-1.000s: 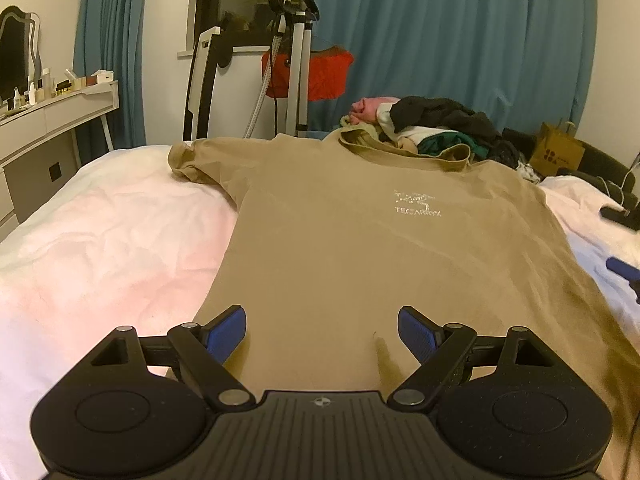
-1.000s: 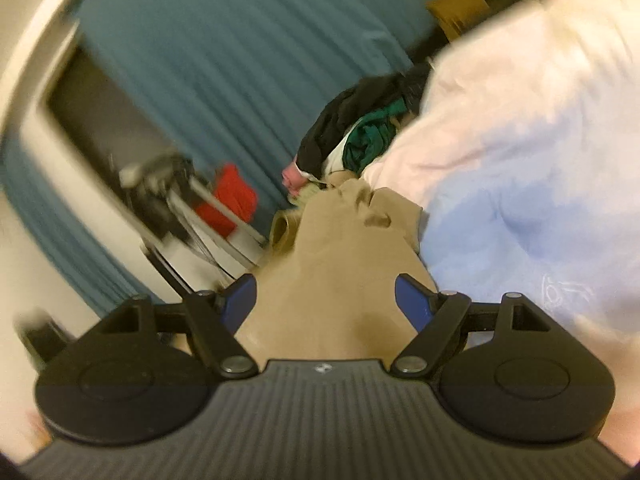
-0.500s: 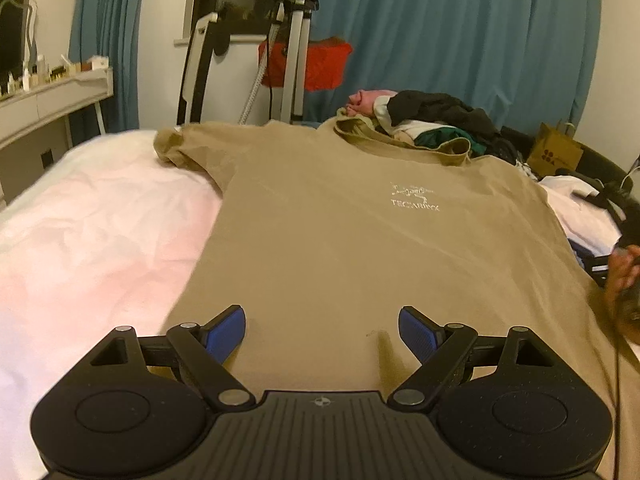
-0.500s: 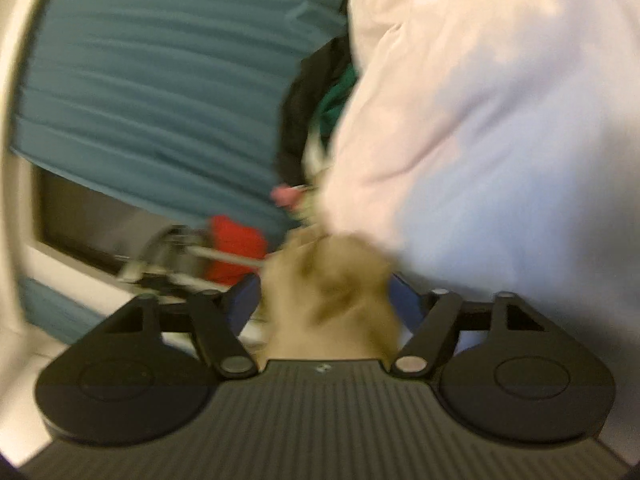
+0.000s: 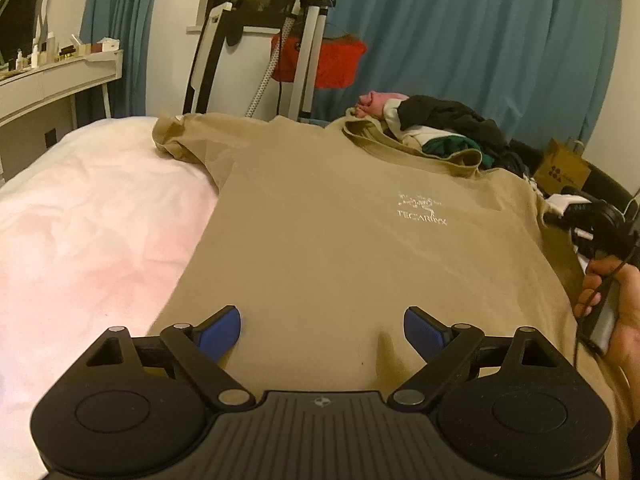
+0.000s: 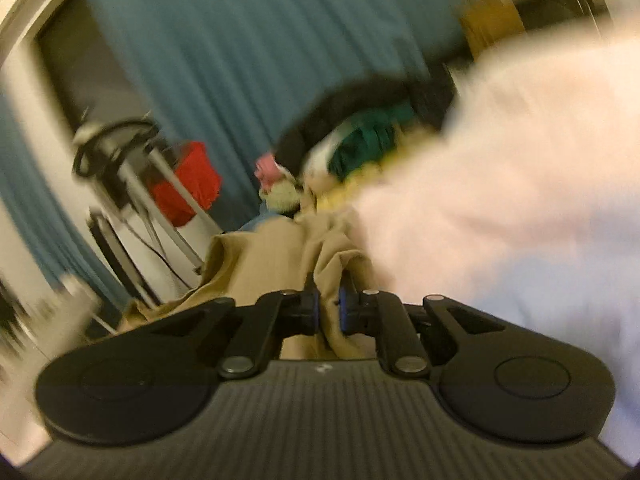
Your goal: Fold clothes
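A tan T-shirt (image 5: pixel 340 240) with a small white chest logo lies flat, front up, on the bed. My left gripper (image 5: pixel 322 320) hovers over its near hem, its jaws wide and still opening; the blue pads (image 5: pixel 224 326) touch no fabric that I can see. In the blurred right wrist view my right gripper (image 6: pixel 329 312) is closing, and its pads pinch a bunched fold of the tan T-shirt (image 6: pixel 272 256) at the shirt's right side. A hand (image 5: pixel 616 312) holding that gripper shows at the right edge of the left wrist view.
A white bedsheet (image 5: pixel 80 240) spreads to the left of the shirt. A pile of dark, green and pink clothes (image 5: pixel 440 132) sits past the collar. Behind stand a garment steamer (image 5: pixel 300 60), teal curtains (image 5: pixel 480 40), a white dresser (image 5: pixel 52 80) and a brown box (image 5: pixel 560 164).
My right gripper went from wide open to pinched on the tan fabric and rolled as it moved. The hand holding it came into the left wrist view at the right edge.
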`<action>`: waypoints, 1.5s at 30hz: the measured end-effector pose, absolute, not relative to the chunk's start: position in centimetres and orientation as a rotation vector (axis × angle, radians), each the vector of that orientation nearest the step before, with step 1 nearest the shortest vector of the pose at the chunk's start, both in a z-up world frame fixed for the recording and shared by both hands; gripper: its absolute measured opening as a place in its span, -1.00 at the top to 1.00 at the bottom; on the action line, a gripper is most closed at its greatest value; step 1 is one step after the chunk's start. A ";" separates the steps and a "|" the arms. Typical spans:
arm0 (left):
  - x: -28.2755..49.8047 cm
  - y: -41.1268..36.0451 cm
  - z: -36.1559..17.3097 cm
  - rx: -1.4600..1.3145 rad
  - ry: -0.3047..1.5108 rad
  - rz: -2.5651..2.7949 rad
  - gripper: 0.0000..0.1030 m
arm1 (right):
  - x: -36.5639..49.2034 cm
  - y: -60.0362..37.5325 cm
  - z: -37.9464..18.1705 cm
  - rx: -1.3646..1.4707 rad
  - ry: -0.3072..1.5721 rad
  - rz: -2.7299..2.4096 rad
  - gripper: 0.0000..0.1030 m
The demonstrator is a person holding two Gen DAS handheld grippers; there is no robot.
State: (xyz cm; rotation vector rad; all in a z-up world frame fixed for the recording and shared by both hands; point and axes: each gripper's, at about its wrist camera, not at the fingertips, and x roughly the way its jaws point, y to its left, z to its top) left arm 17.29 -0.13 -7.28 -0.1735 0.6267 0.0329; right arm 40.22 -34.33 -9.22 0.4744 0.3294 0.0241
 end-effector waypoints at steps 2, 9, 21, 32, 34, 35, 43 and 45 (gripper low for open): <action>17.1 0.0 -6.9 -0.173 0.608 0.044 -0.75 | 39.6 -30.4 -7.5 0.298 0.284 0.054 0.77; 16.6 1.1 -5.7 -0.204 0.563 0.092 -0.75 | 37.8 -15.8 -9.2 -0.207 0.349 0.327 0.77; 16.5 1.5 -4.3 -0.205 0.580 0.109 -0.75 | 32.5 -22.7 -3.7 0.294 0.393 0.324 -0.49; 13.0 0.7 -3.3 -0.134 0.583 0.002 -0.70 | 15.7 -28.7 2.2 0.448 0.291 0.106 -0.52; 12.3 0.3 -3.2 -0.130 0.584 -0.022 -0.69 | 12.7 -28.6 2.0 0.441 0.286 0.096 -0.52; 12.0 0.1 -3.1 -0.128 0.585 -0.035 -0.68 | 11.3 -28.5 1.8 0.442 0.294 0.091 -0.52; 13.9 -3.5 -2.9 0.033 0.570 -0.083 -0.65 | 9.0 -28.8 -0.1 0.415 0.329 0.039 -0.52; 16.1 -4.5 -2.4 0.041 0.571 -0.077 -0.65 | 9.5 -29.2 -0.1 0.394 0.309 0.019 -0.52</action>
